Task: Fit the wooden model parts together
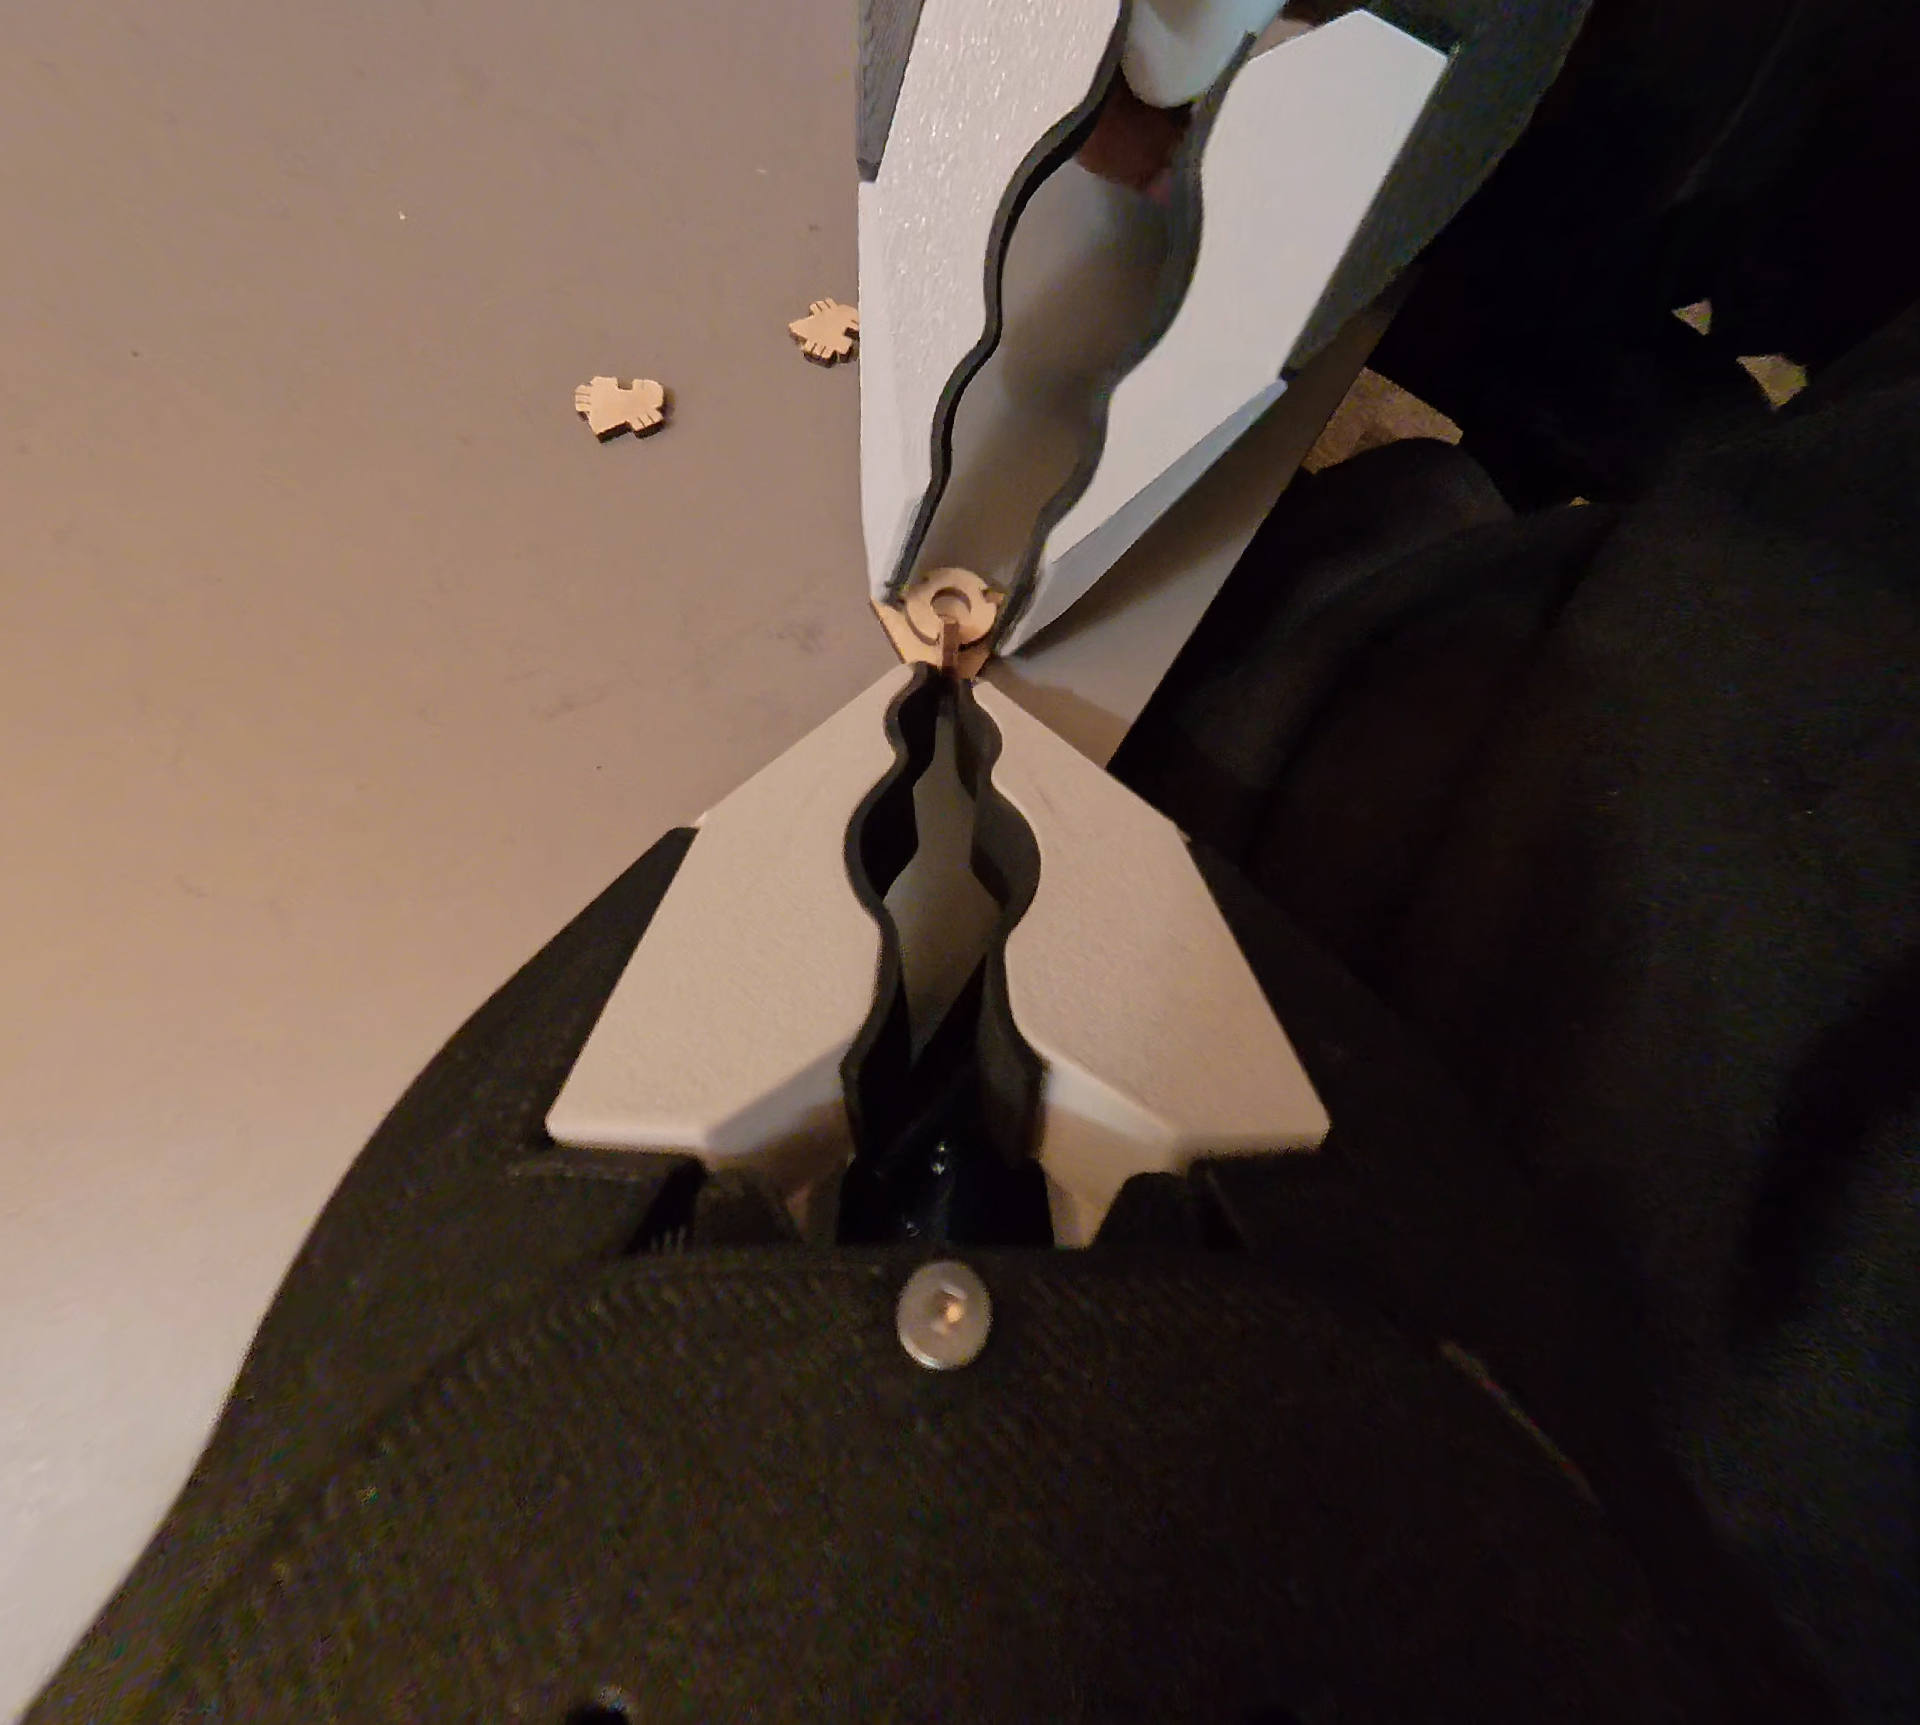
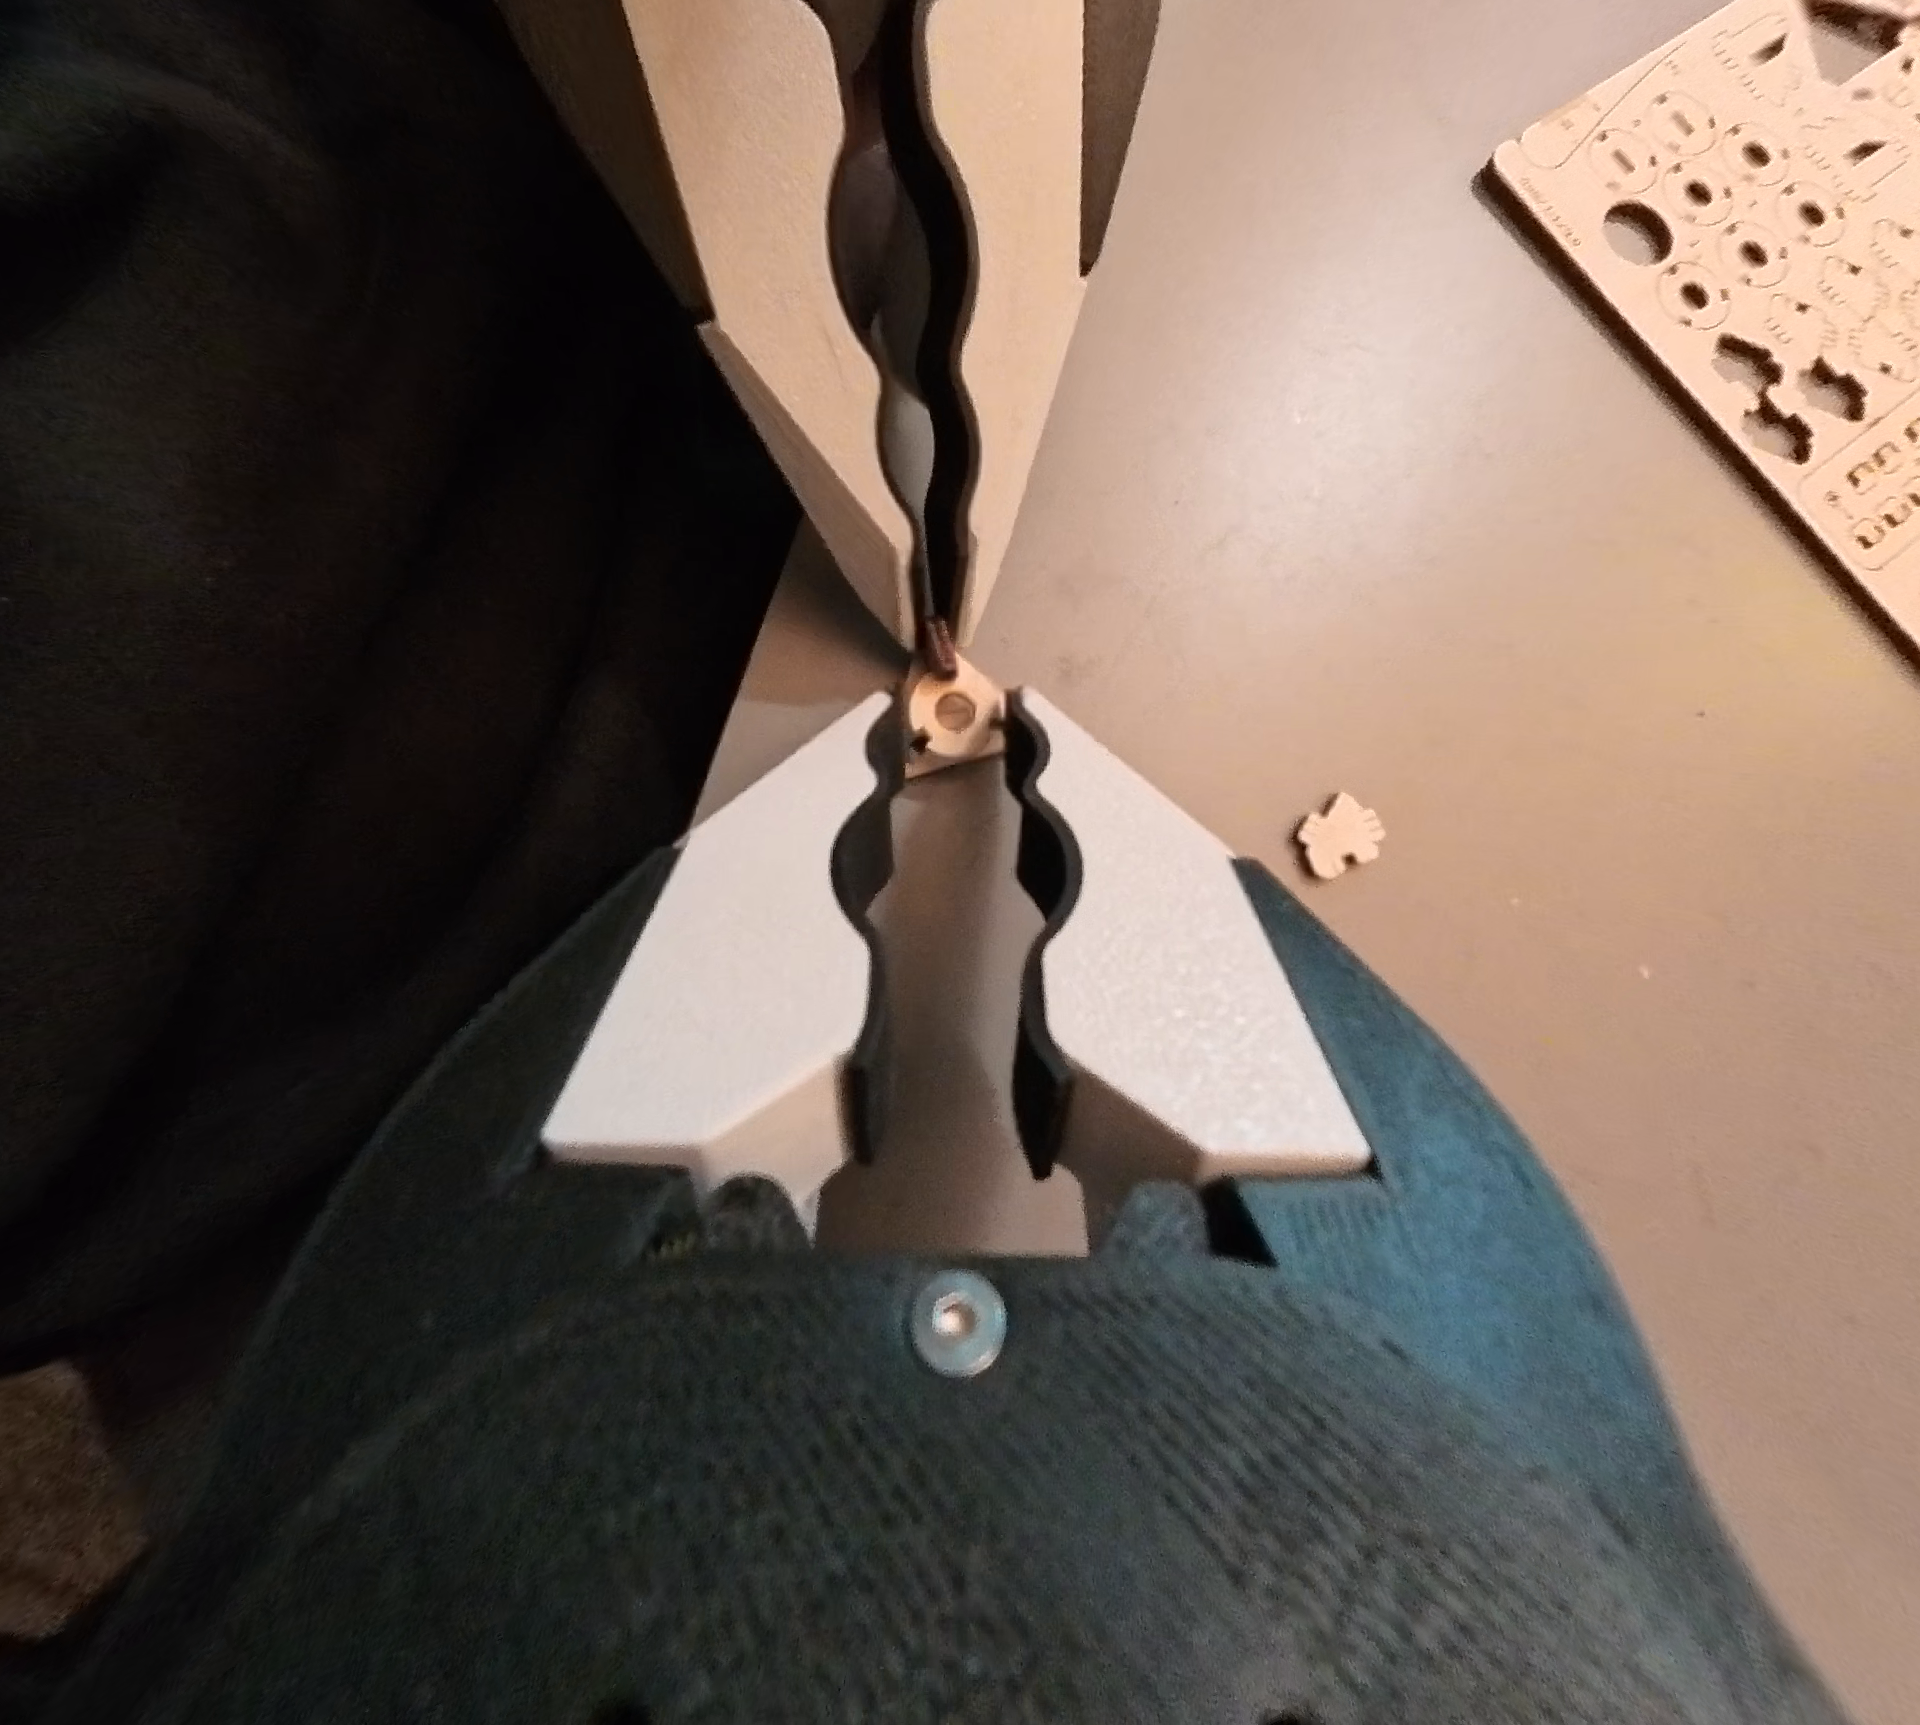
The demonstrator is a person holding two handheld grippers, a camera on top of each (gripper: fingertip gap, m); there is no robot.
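Two tongs meet tip to tip over the table's edge.

The left gripper [image 1: 948, 673] is nearly closed, pinching a thin dark-edged wooden piece [image 1: 948, 645] edge-on; the right gripper [image 2: 951, 719], narrowly parted, clamps a pale wooden ring assembly [image 2: 951, 717] (the two touch). Farther off on the grey table [image 1: 364, 169]: two small cut-outs [image 1: 619, 408], and a punched wooden sheet [image 2: 1714, 241] at its far side.

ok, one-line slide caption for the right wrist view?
Right gripper clamps a small round wooden disc while the left gripper pinches a thin piece edge-on against it.
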